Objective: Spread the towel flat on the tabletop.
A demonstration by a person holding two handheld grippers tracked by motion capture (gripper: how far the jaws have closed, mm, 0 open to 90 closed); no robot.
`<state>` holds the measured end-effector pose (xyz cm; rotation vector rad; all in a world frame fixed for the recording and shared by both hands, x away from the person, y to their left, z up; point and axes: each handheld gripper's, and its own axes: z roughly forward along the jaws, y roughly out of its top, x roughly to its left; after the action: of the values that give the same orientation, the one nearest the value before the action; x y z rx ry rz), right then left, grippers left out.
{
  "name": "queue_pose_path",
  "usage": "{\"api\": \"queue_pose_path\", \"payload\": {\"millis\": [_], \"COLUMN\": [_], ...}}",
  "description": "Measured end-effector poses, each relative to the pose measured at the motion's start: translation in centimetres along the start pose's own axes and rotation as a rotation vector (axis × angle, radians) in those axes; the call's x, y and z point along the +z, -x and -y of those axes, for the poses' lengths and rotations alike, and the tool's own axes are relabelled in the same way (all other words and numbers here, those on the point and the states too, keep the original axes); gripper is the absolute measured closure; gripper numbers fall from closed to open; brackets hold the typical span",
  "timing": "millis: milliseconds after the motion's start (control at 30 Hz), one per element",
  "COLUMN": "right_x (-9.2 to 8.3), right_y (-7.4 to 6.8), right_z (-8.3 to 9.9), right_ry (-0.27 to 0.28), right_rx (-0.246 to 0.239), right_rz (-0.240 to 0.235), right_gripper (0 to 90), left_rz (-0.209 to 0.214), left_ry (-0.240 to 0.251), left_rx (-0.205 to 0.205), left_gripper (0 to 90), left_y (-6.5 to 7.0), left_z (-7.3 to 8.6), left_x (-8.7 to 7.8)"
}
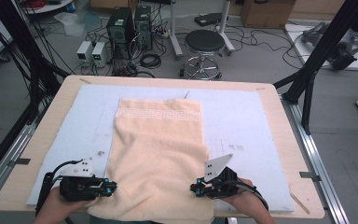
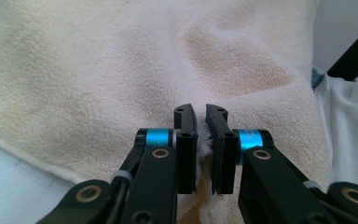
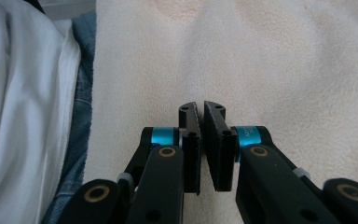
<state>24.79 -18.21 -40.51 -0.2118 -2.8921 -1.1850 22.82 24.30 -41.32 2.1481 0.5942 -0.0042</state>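
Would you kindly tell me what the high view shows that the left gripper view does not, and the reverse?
High view alone: the whole cream towel lying lengthwise on the pale blue mat, its patterned band at the far end, the wooden table, the right gripper, and a stool on the floor beyond. Left gripper view alone: a fold of towel edge pinched between the left gripper jaws, and white fabric at the right. Both share the towel, the mat and the left gripper at the towel's near left edge.
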Motion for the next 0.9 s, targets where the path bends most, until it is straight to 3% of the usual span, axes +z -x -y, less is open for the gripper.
{"api": "queue_pose_path", "payload": {"millis": [67, 133, 333, 433, 667, 767, 900], "right_x": [-0.1, -0.1, 0.6, 0.6, -0.6, -1.1, -1.1], "right_y": [0.3, 0.5, -0.1, -0.9, -2.5, -2.3, -0.6], "right_z": [-0.1, -0.1, 0.2, 0.0, 0.0, 0.0, 0.4], "right_ry": [0.008, 0.011, 0.014, 0.01, 0.074, 0.101, 0.092], "right_rx": [0.004, 0.003, 0.008, -0.018, -0.027, -0.02, 0.031], "right_rz": [-0.009, -0.021, -0.107, -0.102, -0.133, -0.118, -0.032], "right_gripper": [85.5, 85.4, 85.4, 85.3, 83.8, 76.5, 67.3], "left_rz": [0.016, 0.023, 0.018, 0.013, 0.02, 0.001, -0.029], "left_ry": [0.002, -0.006, 0.002, 0.01, 0.035, 0.041, 0.043], "left_rx": [-0.01, 0.006, 0.0, 0.008, 0.016, 0.011, -0.013], "left_gripper": [82.5, 82.6, 82.7, 82.8, 82.8, 76.5, 61.4], "left_y": [-0.3, -0.3, -0.4, 0.2, 1.2, 1.1, -0.1], "left_z": [-0.1, -0.1, 0.6, 0.9, 1.3, 1.2, 0.8], "left_x": [0.2, 0.3, -0.2, -0.6, -1.5, -1.4, -0.9]}}
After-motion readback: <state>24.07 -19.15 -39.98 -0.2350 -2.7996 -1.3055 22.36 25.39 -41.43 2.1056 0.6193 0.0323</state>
